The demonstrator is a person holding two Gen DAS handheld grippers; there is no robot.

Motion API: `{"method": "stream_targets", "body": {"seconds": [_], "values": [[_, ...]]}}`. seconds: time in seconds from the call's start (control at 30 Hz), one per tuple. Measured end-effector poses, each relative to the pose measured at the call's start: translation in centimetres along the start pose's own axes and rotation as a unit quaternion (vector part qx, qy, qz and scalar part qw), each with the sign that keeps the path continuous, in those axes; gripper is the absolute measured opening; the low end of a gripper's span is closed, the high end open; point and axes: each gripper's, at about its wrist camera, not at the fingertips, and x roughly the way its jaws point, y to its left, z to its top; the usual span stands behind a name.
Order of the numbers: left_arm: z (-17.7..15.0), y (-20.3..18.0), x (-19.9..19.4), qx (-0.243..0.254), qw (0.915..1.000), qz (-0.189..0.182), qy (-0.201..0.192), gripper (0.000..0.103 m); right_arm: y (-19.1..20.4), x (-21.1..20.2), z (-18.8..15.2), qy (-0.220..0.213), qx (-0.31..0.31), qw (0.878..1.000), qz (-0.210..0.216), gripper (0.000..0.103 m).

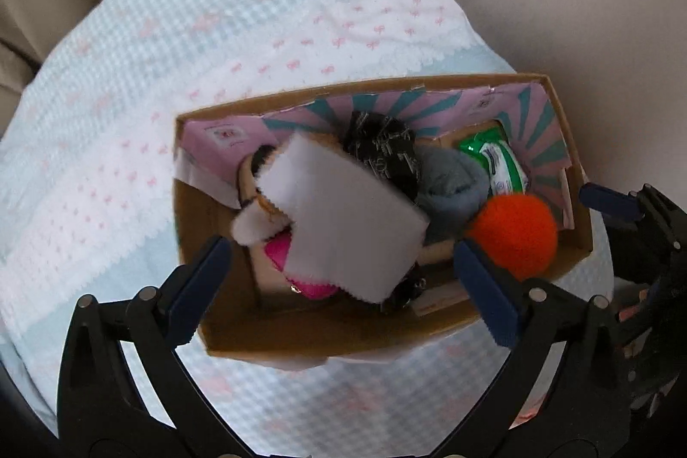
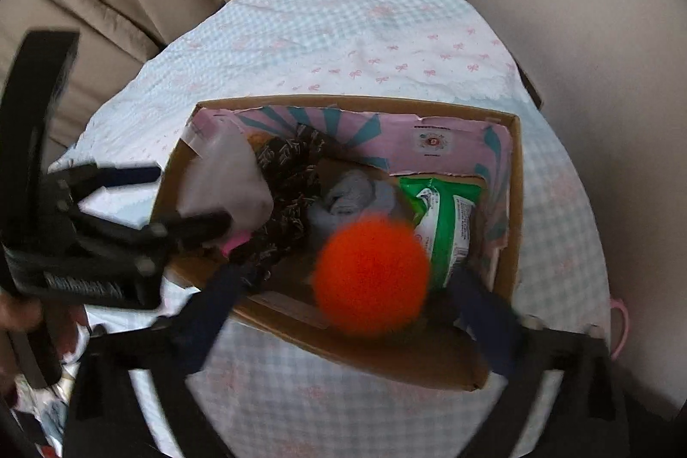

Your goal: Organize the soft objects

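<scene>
Cardboard box [image 1: 223, 329] sits on a pale blue checked cloth [image 1: 171, 28] with pink bows, which covers the tabletop. Box is open on top, its inner flaps printed with pink and teal rays.

Contents, left wrist view:
- White felt sheet [image 1: 343, 217], flat with pinked edges, lies tilted across the pile at box centre and covers much of what is under it.
- Bright pink piece [image 1: 279, 252] shows under the sheet's 7 o'clock edge.
- Tan and white plush item [image 1: 253, 209] at 9 o'clock of the sheet; shape unclear.
- Black patterned fabric [image 1: 382, 149] bunched at 12 o'clock.
- Grey cloth [image 1: 451, 183], rolled, at 3 o'clock of the sheet.
- Green and white packet [image 1: 498, 162] against the far right wall.
- Orange pom-pom [image 1: 513, 232], round and fuzzy, at the box's right end, just beside the grey cloth.

Left tool [image 1: 343, 286] hovers above the near side of the box with fingers spread wide, gripping nothing.

Right tool [image 2: 352, 312], right wrist view: fingers wide apart. The orange pom-pom [image 2: 371, 273] appears between them, blurred, touching neither. It hangs over the box's [image 2: 386, 355] near rim; whether it rests on anything cannot be told.
</scene>
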Motion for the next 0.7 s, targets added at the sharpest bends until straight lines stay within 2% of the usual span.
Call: {"method": "stream_targets", "body": {"seconds": [0.23, 0.37, 0.57, 0.7], "values": [[-0.1, 1.3, -0.8, -0.015, 0.9997, -0.014, -0.009, 0.103, 0.4, -0.2, -0.8, -0.015, -0.001, 1.0, -0.012, 0.103], [-0.6, 1.9, -2.9, -0.02, 0.9992, -0.025, -0.023, 0.103, 1.1, -1.0, -0.5, -0.02, 0.001, 1.0, -0.018, 0.103], [-1.9, 3.3, -7.6, -0.022, 0.9978, -0.025, -0.057, 0.103, 3.8, -4.3, 0.2, -0.043, -0.005, 0.999, -0.032, 0.103], [-3.2, 4.8, -13.1, -0.027, 0.994, -0.029, -0.102, 0.103, 6.3, -8.0, 0.5, -0.067, 0.001, 0.997, -0.042, 0.103]]}}
